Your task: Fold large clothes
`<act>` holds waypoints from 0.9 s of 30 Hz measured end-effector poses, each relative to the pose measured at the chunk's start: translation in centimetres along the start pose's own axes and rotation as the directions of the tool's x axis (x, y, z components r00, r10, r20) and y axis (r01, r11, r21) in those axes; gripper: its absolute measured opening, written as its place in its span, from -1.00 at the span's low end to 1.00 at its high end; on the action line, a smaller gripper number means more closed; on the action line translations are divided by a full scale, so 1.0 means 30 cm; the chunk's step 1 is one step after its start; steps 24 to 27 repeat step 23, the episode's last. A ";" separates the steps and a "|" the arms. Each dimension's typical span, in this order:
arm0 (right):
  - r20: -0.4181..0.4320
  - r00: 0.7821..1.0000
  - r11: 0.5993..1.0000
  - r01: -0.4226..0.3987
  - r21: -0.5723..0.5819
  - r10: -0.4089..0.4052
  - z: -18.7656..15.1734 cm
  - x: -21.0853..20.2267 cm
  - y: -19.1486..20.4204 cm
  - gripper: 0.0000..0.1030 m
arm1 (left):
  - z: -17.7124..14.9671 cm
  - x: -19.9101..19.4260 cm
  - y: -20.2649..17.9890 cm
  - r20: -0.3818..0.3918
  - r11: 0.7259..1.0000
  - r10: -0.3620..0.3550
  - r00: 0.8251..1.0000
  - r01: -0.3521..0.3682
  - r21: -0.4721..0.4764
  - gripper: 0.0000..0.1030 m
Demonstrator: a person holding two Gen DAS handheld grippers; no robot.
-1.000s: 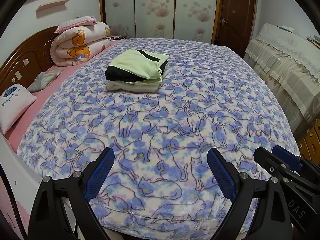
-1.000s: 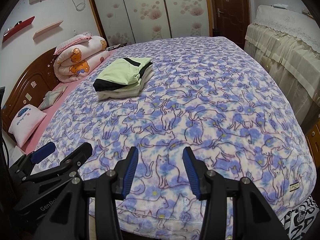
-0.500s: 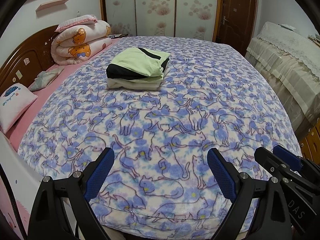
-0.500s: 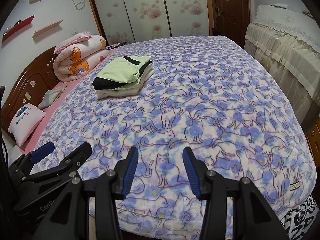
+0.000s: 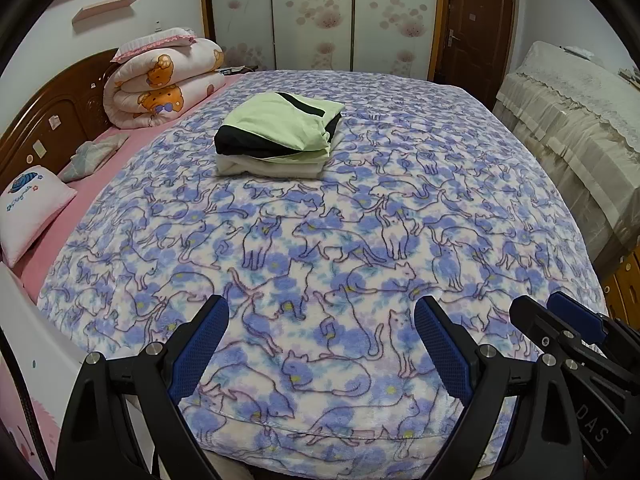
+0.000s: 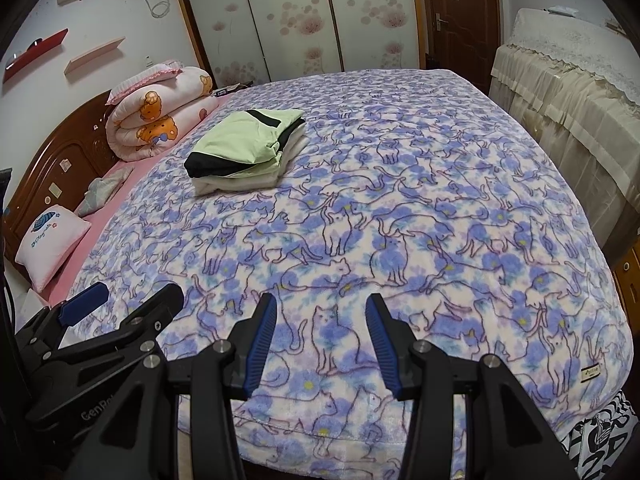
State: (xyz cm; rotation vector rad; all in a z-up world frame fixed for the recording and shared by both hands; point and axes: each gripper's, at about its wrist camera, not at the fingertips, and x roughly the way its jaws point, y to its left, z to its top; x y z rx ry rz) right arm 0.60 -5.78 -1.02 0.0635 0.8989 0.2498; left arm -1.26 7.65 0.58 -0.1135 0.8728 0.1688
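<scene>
A stack of folded clothes (image 5: pixel 280 136), light green and black on top of white, lies on the far left part of a bed covered by a purple cat-print blanket (image 5: pixel 340 248). The stack also shows in the right wrist view (image 6: pixel 248 148). My left gripper (image 5: pixel 320 344) is open and empty above the bed's near edge. My right gripper (image 6: pixel 322 340) is open and empty beside it, to the right. The right gripper shows in the left wrist view (image 5: pixel 568 332), and the left gripper shows in the right wrist view (image 6: pixel 120 312). Both are far from the stack.
A rolled bear-print quilt (image 5: pixel 164 84) and a small pillow (image 5: pixel 28 208) lie by the wooden headboard (image 5: pixel 52 120) at left. A lace-covered cabinet (image 5: pixel 572 120) stands right of the bed. Wardrobe doors (image 5: pixel 320 16) and a brown door (image 5: pixel 476 24) are behind.
Both grippers have drifted slightly, so the stack sits a little lower in the views. Both stay open and empty. The clothes have not moved.
</scene>
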 end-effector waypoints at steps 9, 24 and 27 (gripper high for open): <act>0.000 1.000 1.000 0.001 0.001 -0.001 -0.002 0.002 0.003 -0.09 | 0.001 0.002 0.000 0.001 1.000 0.001 1.000 -0.001 0.004 0.81; -0.002 1.000 1.000 -0.001 0.004 0.001 0.000 0.002 0.003 -0.09 | 0.004 0.002 0.001 -0.003 1.000 -0.001 1.000 0.001 0.001 0.80; -0.002 1.000 1.000 -0.001 0.004 0.001 0.000 0.002 0.003 -0.09 | 0.004 0.002 0.001 -0.003 1.000 -0.001 1.000 0.001 0.001 0.80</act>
